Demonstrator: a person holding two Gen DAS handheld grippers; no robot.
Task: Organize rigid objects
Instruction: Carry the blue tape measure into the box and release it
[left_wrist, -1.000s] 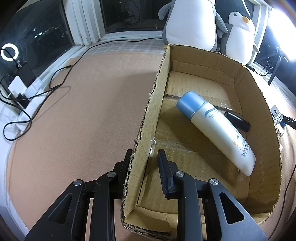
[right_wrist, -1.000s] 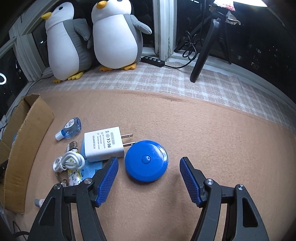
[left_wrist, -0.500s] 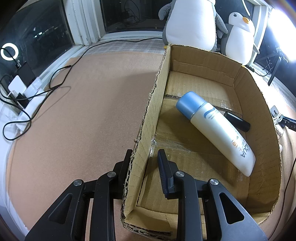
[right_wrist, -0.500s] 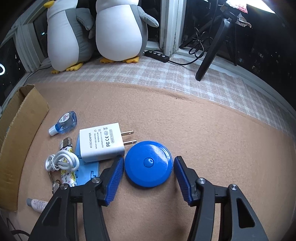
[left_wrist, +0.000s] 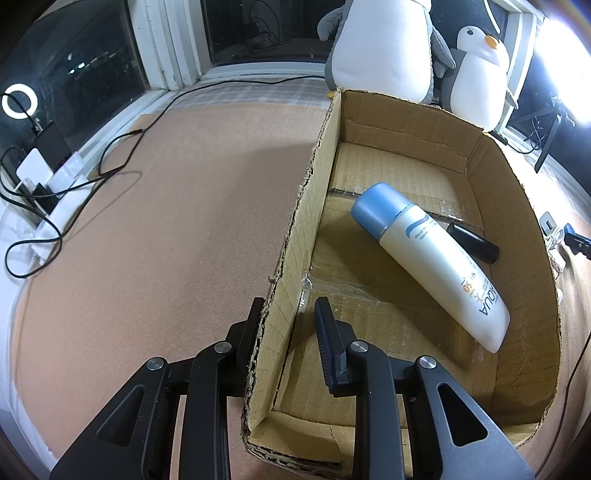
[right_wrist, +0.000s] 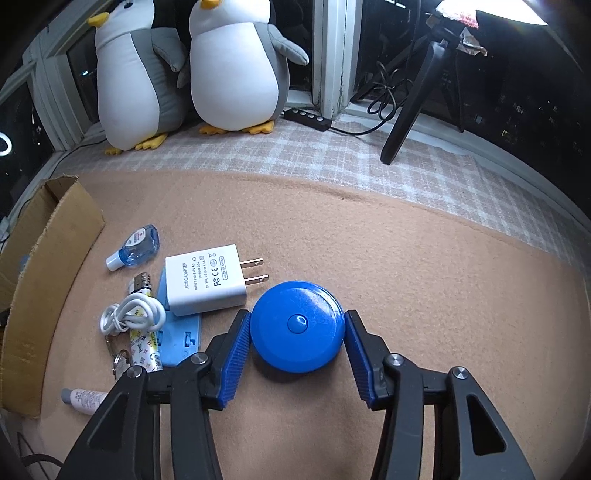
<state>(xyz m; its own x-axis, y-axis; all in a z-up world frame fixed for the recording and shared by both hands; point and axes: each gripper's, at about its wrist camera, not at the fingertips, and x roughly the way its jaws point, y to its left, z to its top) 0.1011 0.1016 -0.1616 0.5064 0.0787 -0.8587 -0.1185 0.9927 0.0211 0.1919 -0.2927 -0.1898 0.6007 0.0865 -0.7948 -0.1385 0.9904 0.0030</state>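
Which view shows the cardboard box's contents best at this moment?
The left wrist view: it looks straight into the cardboard box, where a white bottle lies partly over a black tube. The right wrist view shows only the box's outer wall at its left edge, with the contents hidden.

The left gripper (left_wrist: 290, 319) fills the bottom centre of the left wrist view, its black fingers pointing up the frame and parted by a narrow gap; one finger (left_wrist: 328, 341) shows a ribbed inner pad. The right gripper (right_wrist: 297, 338) rises from the bottom centre of the right wrist view, its blue ribbed pads (right_wrist: 234, 363) angled inward and set moderately apart.
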